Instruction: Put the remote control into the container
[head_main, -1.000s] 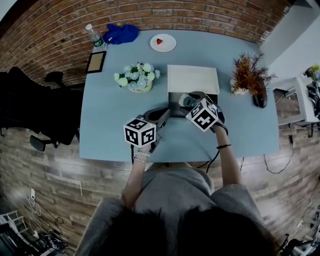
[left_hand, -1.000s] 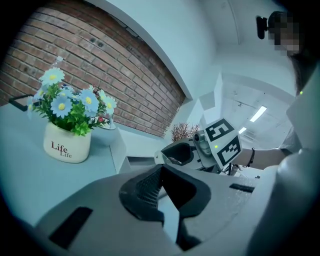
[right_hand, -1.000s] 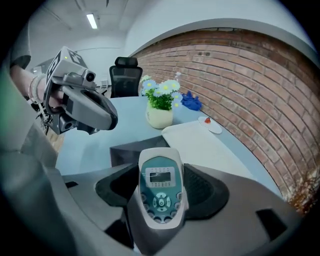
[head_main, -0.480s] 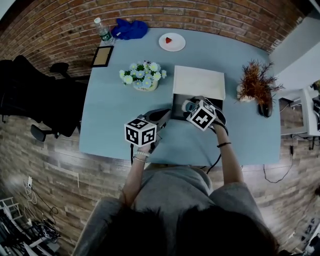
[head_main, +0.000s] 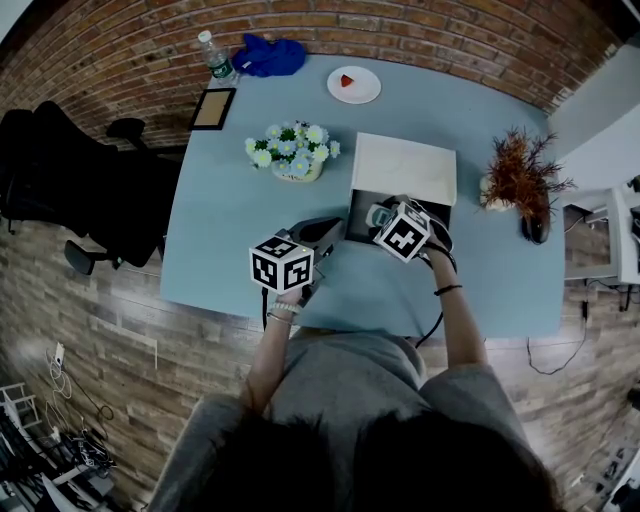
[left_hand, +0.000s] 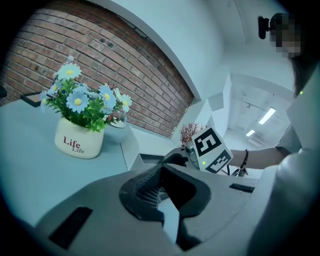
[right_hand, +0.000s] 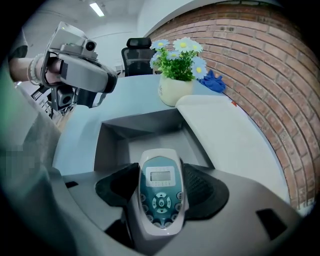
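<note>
My right gripper is shut on the white and teal remote control, whose screen and buttons face up. It hangs over the near edge of the open grey container, and the container's white lid lies back on the right. In the head view the remote sits over the container beside the right gripper. My left gripper hovers at the container's left side. Its jaws are shut with nothing between them.
A white pot of daisies stands left of the lid. A dried plant is at the right, and a plate, bottle, blue cloth and picture frame are at the table's far side. An office chair stands left.
The head view has shifted a little. The right gripper with the remote has edged slightly leftward over the container. The left gripper has barely moved.
</note>
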